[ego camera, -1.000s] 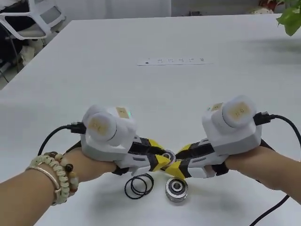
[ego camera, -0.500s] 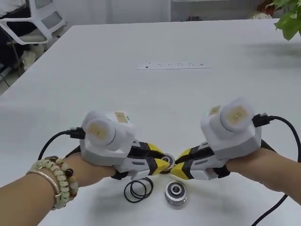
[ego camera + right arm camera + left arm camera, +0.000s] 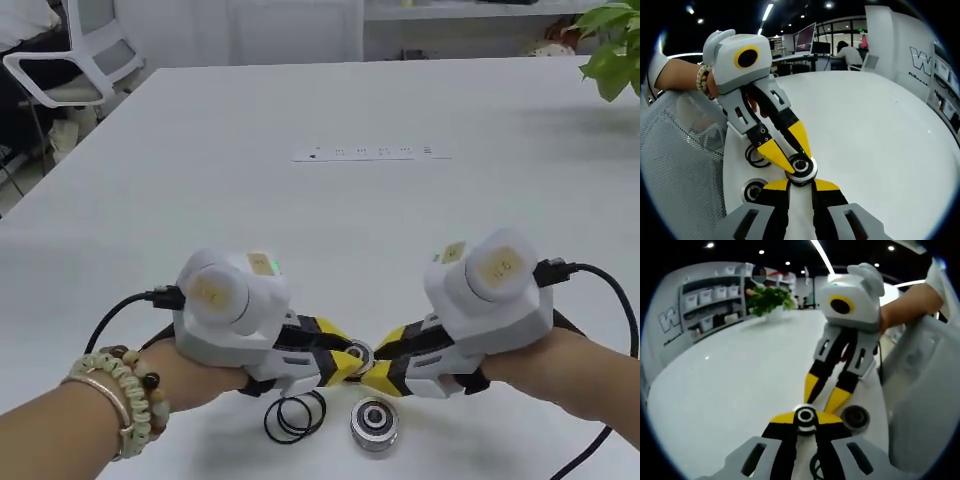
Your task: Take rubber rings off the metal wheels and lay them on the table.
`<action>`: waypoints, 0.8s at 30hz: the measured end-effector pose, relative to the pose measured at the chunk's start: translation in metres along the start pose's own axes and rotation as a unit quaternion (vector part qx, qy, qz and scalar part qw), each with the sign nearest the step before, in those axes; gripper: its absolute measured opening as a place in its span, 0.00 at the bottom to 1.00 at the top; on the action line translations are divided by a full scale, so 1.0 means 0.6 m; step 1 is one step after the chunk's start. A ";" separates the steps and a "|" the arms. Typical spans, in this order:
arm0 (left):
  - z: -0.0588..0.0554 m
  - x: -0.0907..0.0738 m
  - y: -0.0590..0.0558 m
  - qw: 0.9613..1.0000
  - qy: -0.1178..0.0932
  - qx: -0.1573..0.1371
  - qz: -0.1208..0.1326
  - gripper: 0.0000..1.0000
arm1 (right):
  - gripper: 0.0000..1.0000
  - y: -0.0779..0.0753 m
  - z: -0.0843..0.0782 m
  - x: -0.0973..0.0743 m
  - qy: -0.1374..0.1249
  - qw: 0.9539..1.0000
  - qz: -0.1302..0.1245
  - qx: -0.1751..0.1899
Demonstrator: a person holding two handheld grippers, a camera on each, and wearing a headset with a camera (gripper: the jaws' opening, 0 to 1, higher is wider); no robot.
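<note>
Left gripper is clamped on a small metal wheel, held just above the table. Right gripper noses in at its rim, but I cannot tell if its jaws are pinching. The wheel looks hard, slick and weighty. Any ring on it would be thin and stretchy, so hook the ring's edge, not the metal. Loose rubber rings lie at 7 o'clock from it and a second wheel at 5 o'clock, both on bare table.

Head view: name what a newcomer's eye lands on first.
The left gripper and right gripper meet tip to tip near the bottom centre, a small metal wheel between them. Just below, on the white table, lie loose black rubber rings and a second metal wheel.
</note>
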State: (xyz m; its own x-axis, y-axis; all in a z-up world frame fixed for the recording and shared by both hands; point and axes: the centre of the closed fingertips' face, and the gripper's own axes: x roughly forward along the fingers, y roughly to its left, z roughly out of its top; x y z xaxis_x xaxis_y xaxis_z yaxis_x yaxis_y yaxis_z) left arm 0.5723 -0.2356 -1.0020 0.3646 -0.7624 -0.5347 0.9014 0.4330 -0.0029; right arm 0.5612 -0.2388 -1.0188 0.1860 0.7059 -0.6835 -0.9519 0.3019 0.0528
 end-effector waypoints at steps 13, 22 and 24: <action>0.000 -0.001 0.002 1.000 0.001 0.001 0.004 0.14 | 0.00 -0.019 -0.007 -0.003 0.010 0.999 -0.024 0.033; -0.002 -0.003 0.003 1.000 0.003 0.005 0.003 0.14 | 0.00 -0.024 0.011 -0.021 -0.062 0.975 0.016 0.213; -0.001 -0.002 0.002 1.000 0.001 0.004 0.001 0.14 | 0.00 -0.024 0.008 -0.021 -0.066 0.973 0.021 0.221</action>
State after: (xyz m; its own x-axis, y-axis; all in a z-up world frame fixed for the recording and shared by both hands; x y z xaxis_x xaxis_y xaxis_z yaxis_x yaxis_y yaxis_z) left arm 0.5726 -0.2338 -1.0021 0.3659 -0.7600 -0.5371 0.9022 0.4312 0.0044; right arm 0.5735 -0.2488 -1.0075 0.2069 0.7904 -0.5765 -0.7666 0.4971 0.4065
